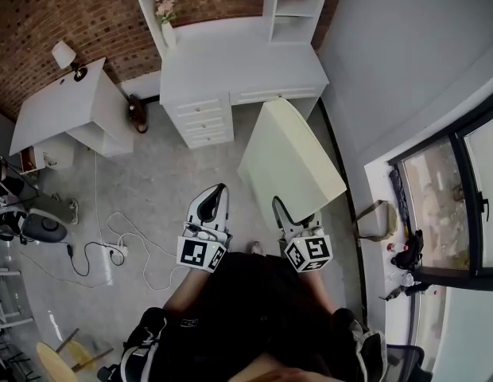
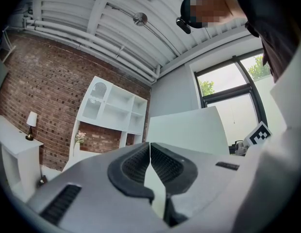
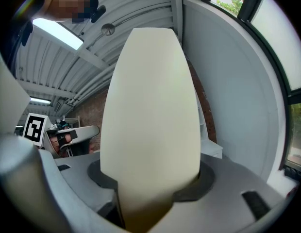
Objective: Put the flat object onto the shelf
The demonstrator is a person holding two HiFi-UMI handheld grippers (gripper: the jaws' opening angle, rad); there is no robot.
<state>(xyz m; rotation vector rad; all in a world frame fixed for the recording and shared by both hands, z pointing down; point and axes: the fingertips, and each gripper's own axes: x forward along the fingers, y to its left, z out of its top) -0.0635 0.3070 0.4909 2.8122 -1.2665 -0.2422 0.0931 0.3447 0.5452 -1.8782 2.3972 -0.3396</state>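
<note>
- Brick-walled room from above: grey floor, white desk against far wall, shelf standing on far right part of desk.
- Right gripper: clamped on near end of flat object, with the cream panel wedged between both jaws in the right gripper view.
- Left gripper: jaws together, nothing between them; just left of panel's near end, apart from it.
- Flat object off the floor, carried in front of the body; long axis running from right gripper straight away toward far wall, tipped a little left.
- Far end of panel near desk front in head view; gap to desk not readable.
- Key relation: shelf farther on past panel's far end, roughly in line with long axis, probably higher than panel.
- Whole load on right gripper, held at one end only; left gripper nearer panel's left long edge, free to steady.
- Judged step: carry toward shelf, placement not yet started.
- Next move likely needs forward travel plus lift, panel kept lined up with a shelf opening.
- Possible trouble: droop or twist of long panel in a one-end grip.
</note>
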